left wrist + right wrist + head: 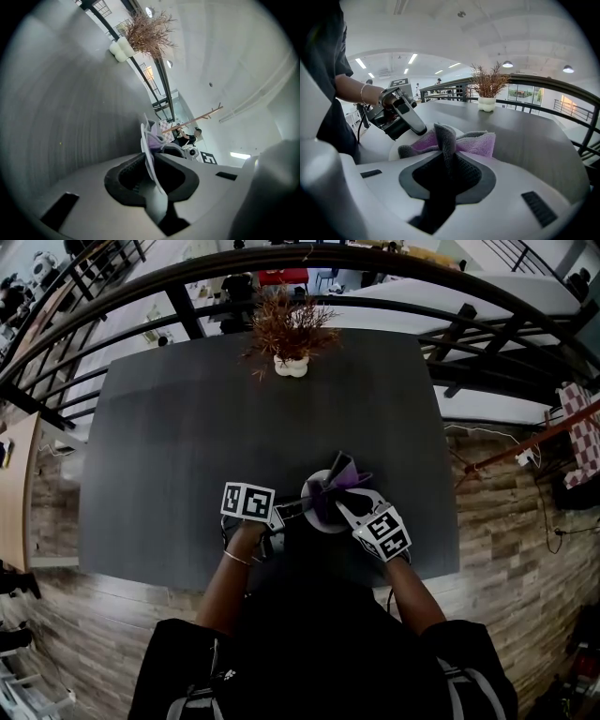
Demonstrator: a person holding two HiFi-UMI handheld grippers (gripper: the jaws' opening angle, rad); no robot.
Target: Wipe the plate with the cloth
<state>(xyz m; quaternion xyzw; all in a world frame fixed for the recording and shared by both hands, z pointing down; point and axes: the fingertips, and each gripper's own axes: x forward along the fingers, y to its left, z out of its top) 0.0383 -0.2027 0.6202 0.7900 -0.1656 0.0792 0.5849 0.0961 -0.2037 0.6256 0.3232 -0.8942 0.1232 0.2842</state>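
Even indoor light — fisheye warp, dark corners.

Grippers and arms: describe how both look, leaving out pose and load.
The left gripper and right gripper have pale grey shells, tongs lined with dark ribbed pads, and a white cube with black square markers on top. A thin bracelet circles the left wrist; the person wears a dark short-sleeved top.

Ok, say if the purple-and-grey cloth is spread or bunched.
Bunched: the right gripper pinches the cloth by a raised fold, the rest crumpled on the round white plate.
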